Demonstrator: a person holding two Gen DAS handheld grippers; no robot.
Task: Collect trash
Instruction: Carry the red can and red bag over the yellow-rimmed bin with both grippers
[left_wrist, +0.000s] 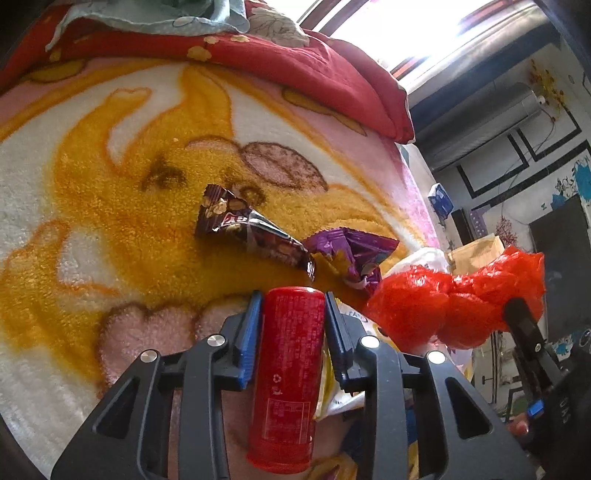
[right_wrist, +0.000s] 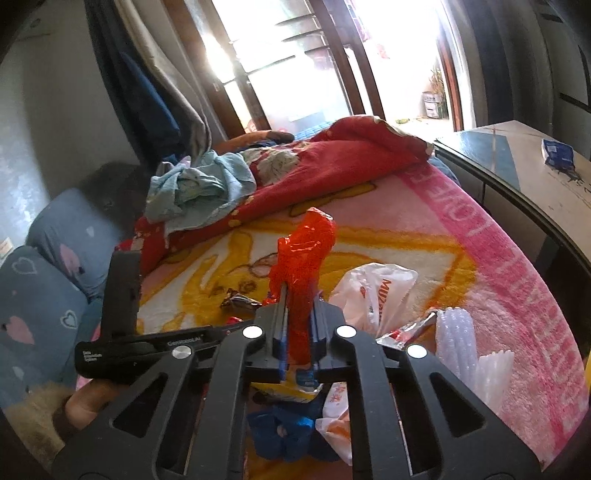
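Left wrist view: red can (left_wrist: 286, 376) clamped btw pads of left hand-held gripper (left_wrist: 291, 306), lifted just above blanket (left_wrist: 92, 177).
Brown wrapper (left_wrist: 251, 230): flat on blanket, just beyond can.
Purple wrapper (left_wrist: 351, 254): touching brown wrapper's near end, beyond can to its right.
Red plastic bag (right_wrist: 303, 266): pinched in right hand-held gripper (right_wrist: 300, 299), jaws together on it, right of can.
White bag (right_wrist: 373, 291): on blanket, right of red bag.

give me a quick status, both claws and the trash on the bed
Left claw clamped on red can. Right claw shut on red plastic bag. Brown wrapper and purple wrapper lie loose on blanket. Nothing blocking.
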